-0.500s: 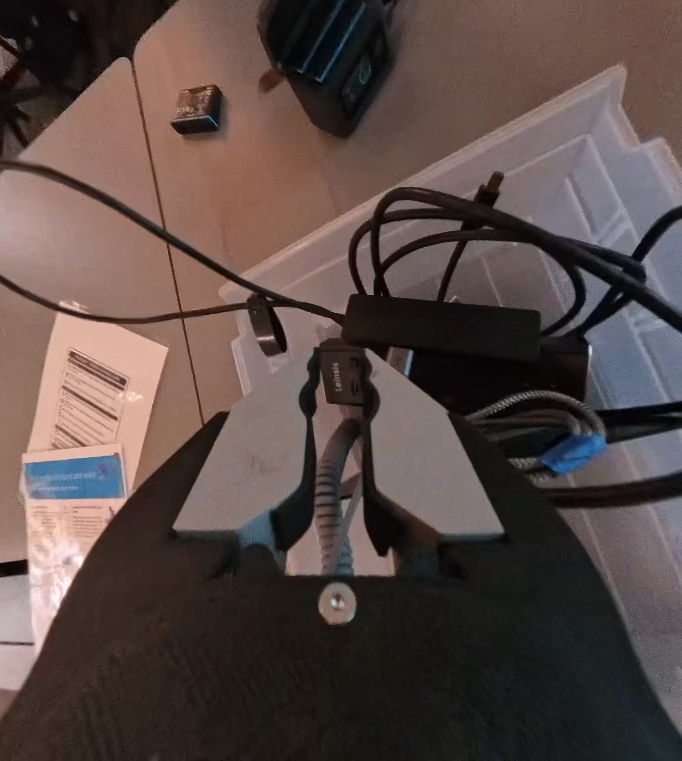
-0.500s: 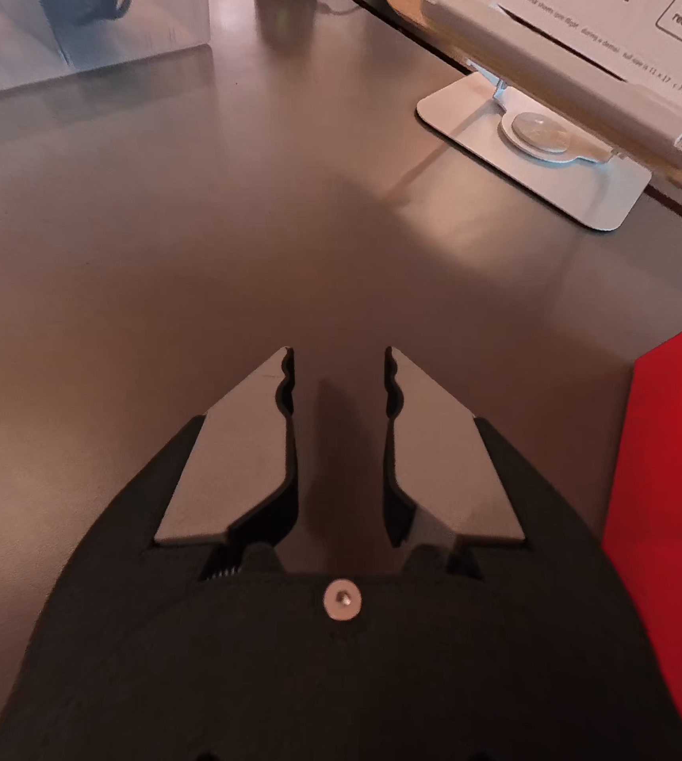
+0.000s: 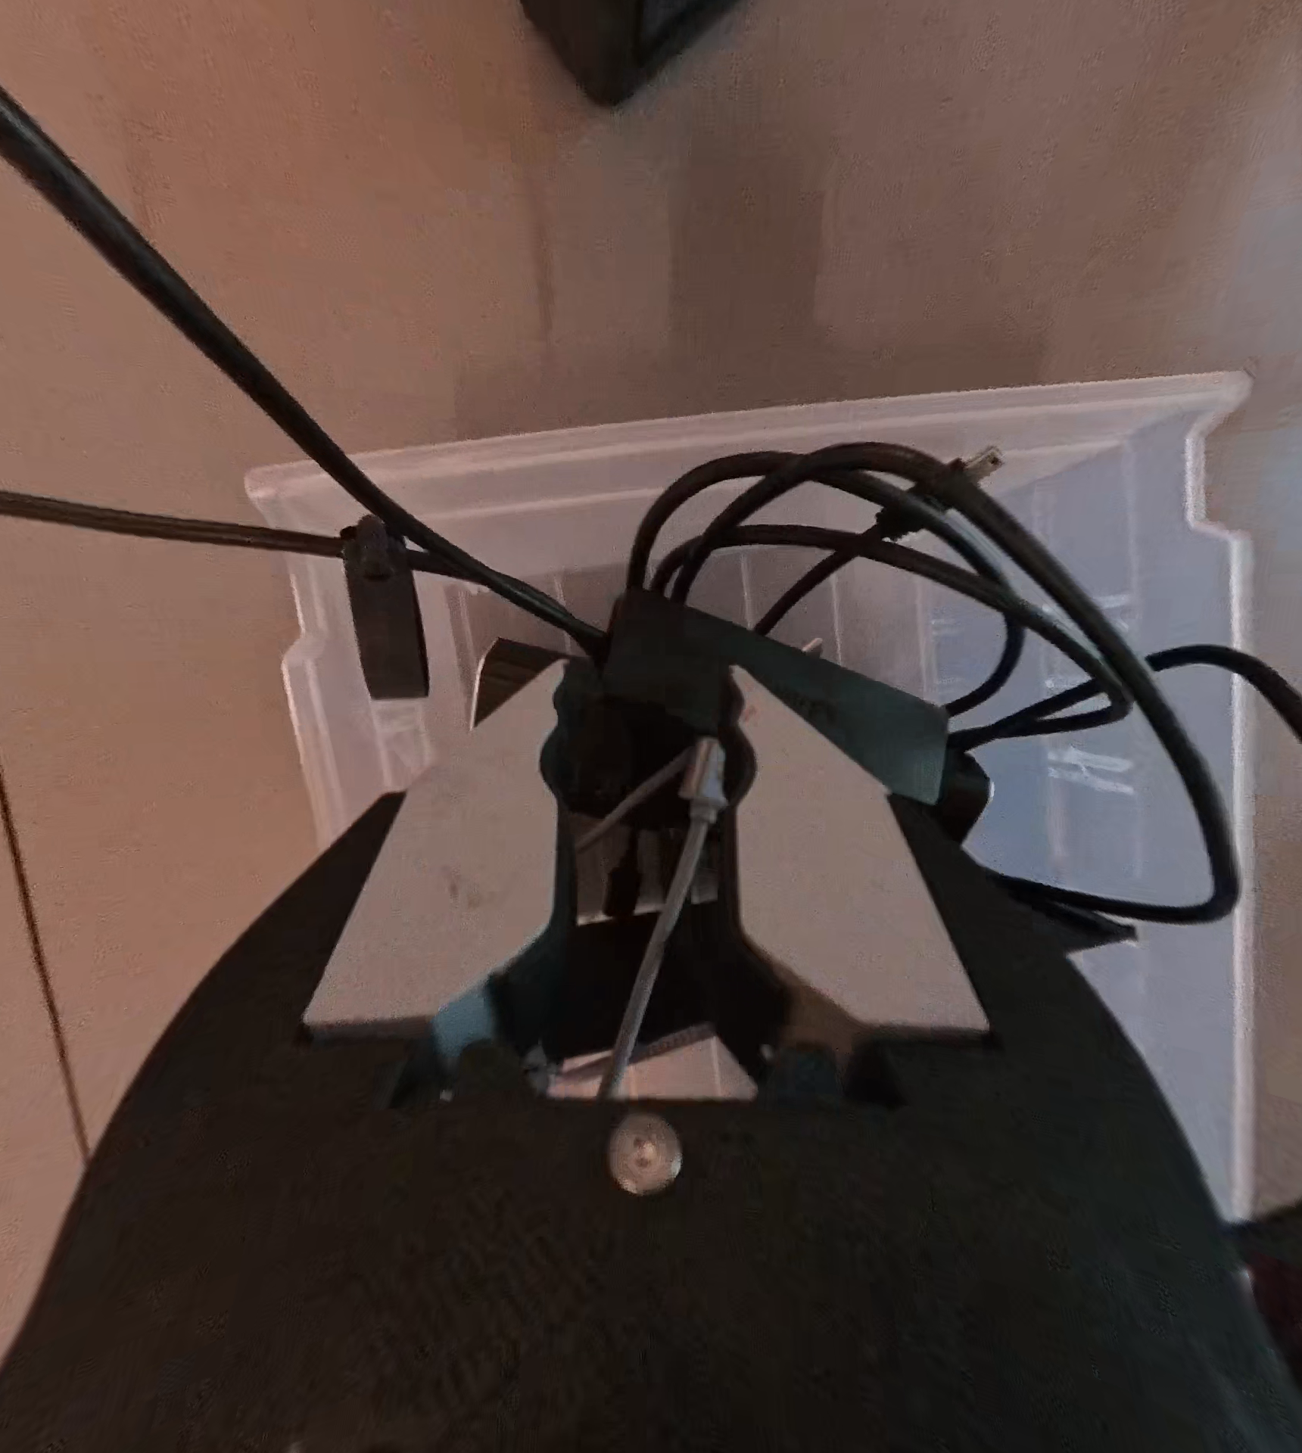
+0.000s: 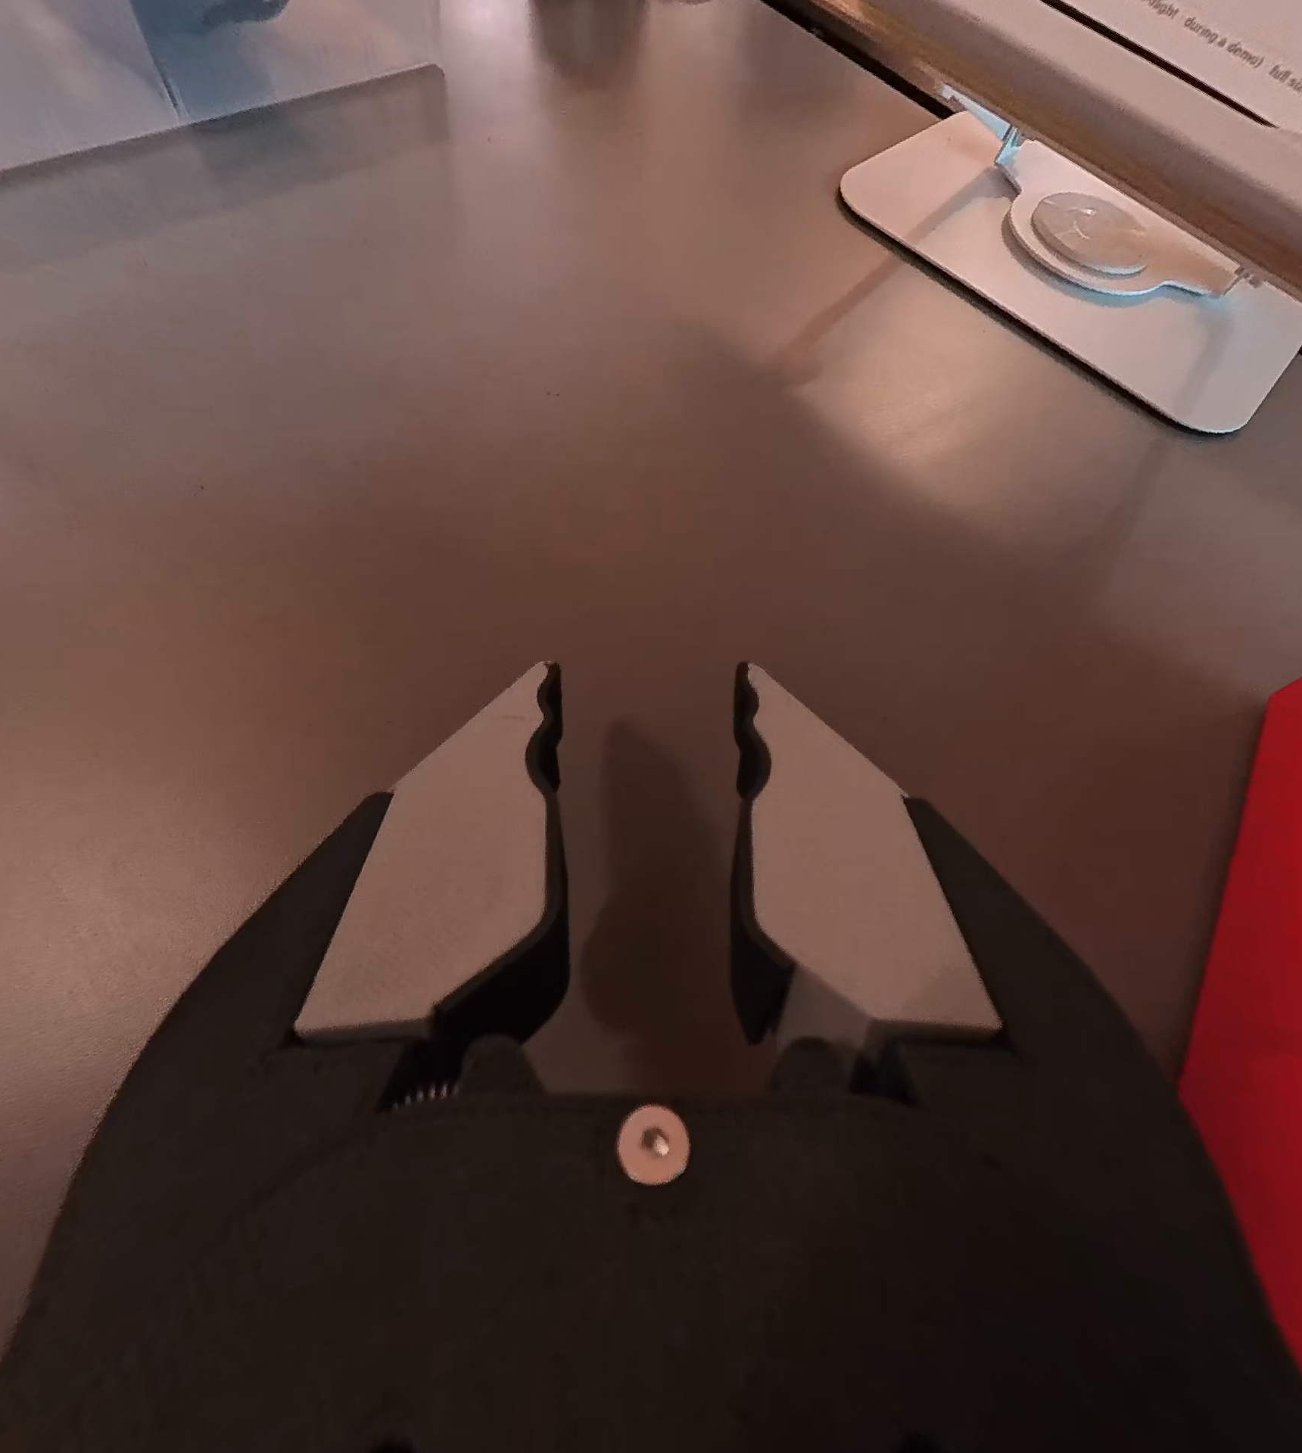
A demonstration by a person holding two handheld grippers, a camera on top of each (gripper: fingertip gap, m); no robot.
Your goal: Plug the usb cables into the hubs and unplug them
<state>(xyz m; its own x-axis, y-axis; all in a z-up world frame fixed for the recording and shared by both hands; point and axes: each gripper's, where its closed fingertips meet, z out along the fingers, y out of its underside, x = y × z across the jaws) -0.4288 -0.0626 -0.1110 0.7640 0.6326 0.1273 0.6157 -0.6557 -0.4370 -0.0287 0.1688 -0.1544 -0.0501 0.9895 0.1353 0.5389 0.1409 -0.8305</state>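
In the left wrist view a black USB hub (image 3: 774, 692) lies tilted across my left gripper's (image 3: 648, 708) tips, over a clear plastic bin (image 3: 1104, 440). Black cables (image 3: 829, 487) loop out of the hub. The jaws stand apart. In the gap lie a dark plug (image 3: 604, 763) and a thin grey braided cable (image 3: 663, 928) with a silver connector; the picture is blurred. In the right wrist view my right gripper (image 4: 648, 684) is open and empty above a bare grey table (image 4: 396, 472).
A black strap (image 3: 384, 621) hangs on two black cables running off to the left. A black device (image 3: 616, 39) sits beyond the bin. In the right wrist view there is a white stand base (image 4: 1065, 259) at the far right and a red sheet (image 4: 1301, 865) at the right edge. About 45 cm separates my left fingertips from my right.
My left gripper's jaws have widened and no longer pinch the black plug. The left view has swung over the bin, and the hub now lies tilted. The right gripper has barely moved.
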